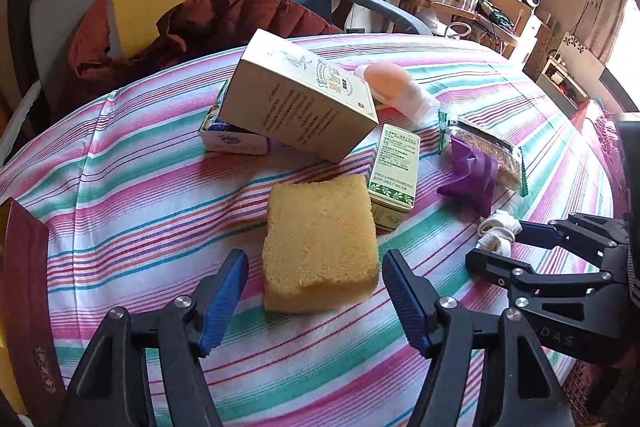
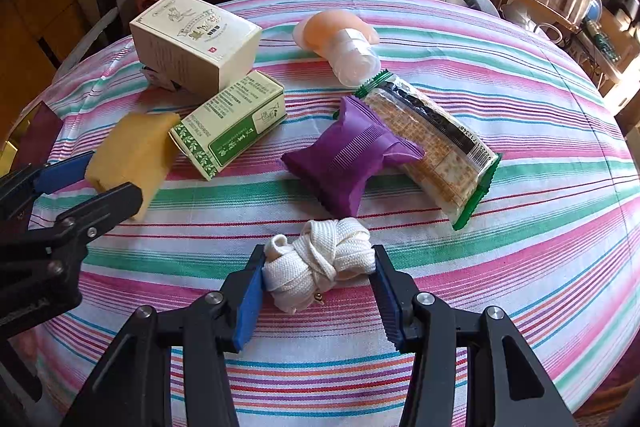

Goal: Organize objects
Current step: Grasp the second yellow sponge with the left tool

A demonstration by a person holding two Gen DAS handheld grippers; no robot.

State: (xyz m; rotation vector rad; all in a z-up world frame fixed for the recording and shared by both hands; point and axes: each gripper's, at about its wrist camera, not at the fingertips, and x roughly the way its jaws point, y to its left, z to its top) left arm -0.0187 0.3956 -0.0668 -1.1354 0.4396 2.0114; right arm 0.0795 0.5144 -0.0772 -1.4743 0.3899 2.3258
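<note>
Bare striped cloth [image 2: 500, 267] near side free; boxes [image 2: 196, 43], packets [image 2: 436, 139] crowd far half

So what we've got on the striped tablecloth [image 2: 500, 75]: a chunky yellow sponge [image 1: 320, 243] lying flat, right next to a small green-and-white box [image 1: 394, 175] on its side. Behind those, a bigger cream box [image 1: 298, 95] sits tilted, propped on a pack of tissues [image 1: 234, 141]. Further back there's a peach-coloured round thing with a clear plastic part [image 2: 340, 39]; we honestly can't tell what it is. A long pack of crackers [image 2: 432, 143] lies at an angle, with a crumpled purple snack packet [image 2: 344, 163] resting against its side. Nearest the edge sits a knotted bundle of white strap [image 2: 320, 259].
</note>
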